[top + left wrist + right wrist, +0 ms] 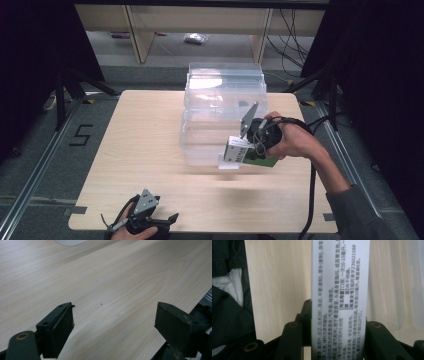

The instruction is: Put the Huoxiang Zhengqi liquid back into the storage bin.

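Note:
A white and green medicine box (246, 153) with printed text hangs just above the table, at the front right corner of a clear plastic bin (222, 95). My right gripper (241, 149) is shut on the box, and a hand holds the gripper from the right. In the right gripper view the box (340, 277) stands upright between the two black jaws of the right gripper (340, 323). The left gripper (167, 220) rests at the table's front left edge. In the left gripper view the left gripper (115, 317) is open over bare wood.
The light wooden table (145, 150) has free room left of and in front of the bin. Beyond the table stand wooden shelf legs (140, 35) and floor cables (292, 40). A "5" mark (80, 135) lies on the floor at left.

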Available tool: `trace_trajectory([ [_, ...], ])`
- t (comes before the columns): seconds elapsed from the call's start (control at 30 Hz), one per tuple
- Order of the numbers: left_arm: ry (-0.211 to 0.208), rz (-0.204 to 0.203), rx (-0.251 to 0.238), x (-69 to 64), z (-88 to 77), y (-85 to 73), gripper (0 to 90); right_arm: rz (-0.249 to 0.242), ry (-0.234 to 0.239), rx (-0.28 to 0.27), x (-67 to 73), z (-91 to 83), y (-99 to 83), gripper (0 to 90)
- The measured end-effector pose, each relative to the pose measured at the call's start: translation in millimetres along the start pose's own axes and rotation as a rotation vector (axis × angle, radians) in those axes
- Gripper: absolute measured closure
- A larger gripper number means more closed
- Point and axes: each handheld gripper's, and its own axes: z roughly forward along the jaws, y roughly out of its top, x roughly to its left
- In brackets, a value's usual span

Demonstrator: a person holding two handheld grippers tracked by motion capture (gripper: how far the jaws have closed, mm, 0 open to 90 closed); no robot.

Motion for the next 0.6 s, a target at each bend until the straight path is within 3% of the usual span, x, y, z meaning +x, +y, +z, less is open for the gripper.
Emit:
trace_trajectory([
  [0.1, -0.008, -0.007, -0.007, -0.7, -0.1, 0.1, 14.8, 0.011, -0.004, 0.002, -6.6, -1.4, 1.1, 64.9],
  [0.37, -0.009, -0.014, 0.005, -0.6, -0.9, 0.2, 14.8, -0.028, -0.014, -0.008, -30.4, 1.4, 5.0, 64.9],
  [0.47, -0.011, -0.002, 0.01, -0.2, -1.3, 0.3, 14.8, -0.011, -0.016, 0.01, -37.4, 2.9, 7.6, 64.9],
  [0.5, -0.012, -0.013, 0.003, -1.0, -0.7, 0.2, 14.8, -0.044, -0.02, 0.007, -42.2, 4.0, 8.3, 64.9],
  [0.53, -0.011, -0.014, 0.002, -0.9, -0.8, 0.1, 14.8, -0.006, -0.015, 0.011, -42.2, 4.7, 8.9, 64.9],
  [0.57, -0.01, -0.016, 0.003, -0.8, -1.0, 0.2, 14.8, -0.028, -0.016, 0.001, -46.5, 6.1, 9.3, 64.9],
  [0.6, -0.014, -0.004, 0.005, 0.0, -1.2, 0.4, 14.8, -0.018, -0.024, -0.004, -48.9, 7.3, 9.1, 64.9],
])
